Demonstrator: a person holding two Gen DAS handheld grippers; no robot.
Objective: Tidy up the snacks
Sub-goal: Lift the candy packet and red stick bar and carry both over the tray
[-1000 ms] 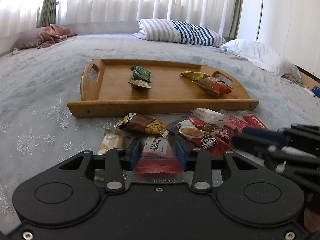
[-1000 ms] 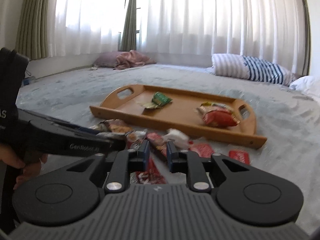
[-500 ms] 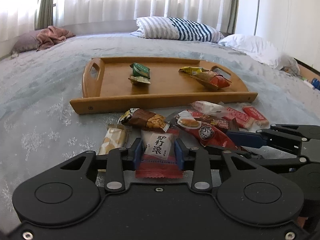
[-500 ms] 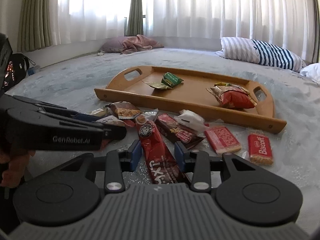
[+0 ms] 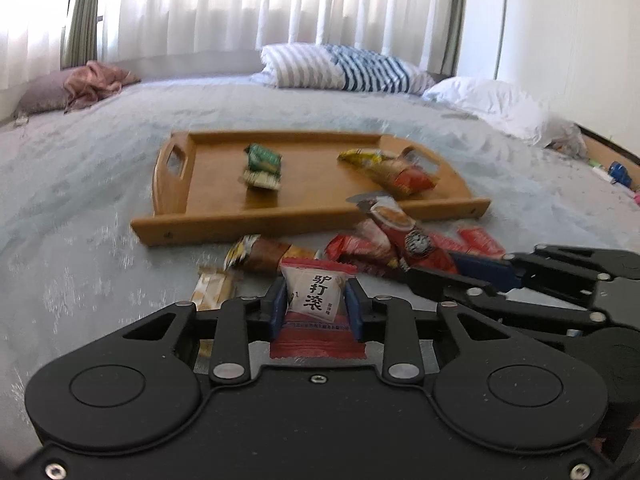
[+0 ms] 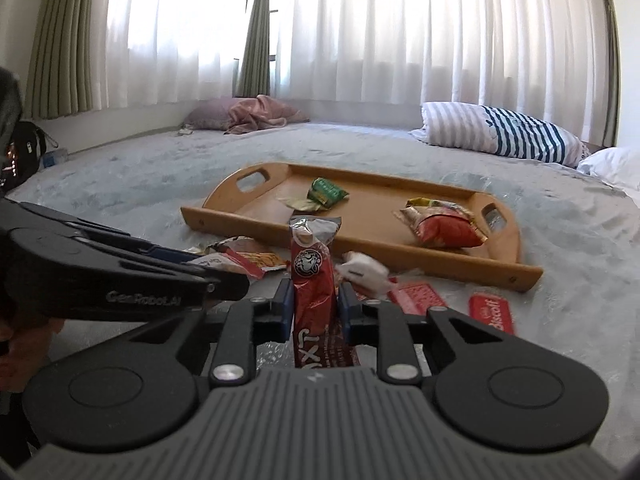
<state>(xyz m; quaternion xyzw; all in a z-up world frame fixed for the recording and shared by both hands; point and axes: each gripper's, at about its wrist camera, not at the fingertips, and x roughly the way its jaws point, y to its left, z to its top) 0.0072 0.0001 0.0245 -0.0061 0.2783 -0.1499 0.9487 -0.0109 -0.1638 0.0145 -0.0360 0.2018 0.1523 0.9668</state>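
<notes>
Four packets already lie on the wooden tray point(image 6: 496, 264); several more sit scattered on the bed just before it. Left gripper point(image 5: 316, 306) is clamped on a white-and-red sachet point(image 5: 316, 296), right gripper point(image 6: 314, 306) on a long red packet point(image 6: 314, 280), both lifted short of the tray.

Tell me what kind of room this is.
Most likely a bedroom: the snacks and wooden tray sit on a bed's pale blue cover, with a striped pillow at its edge and curtained windows behind.
</notes>
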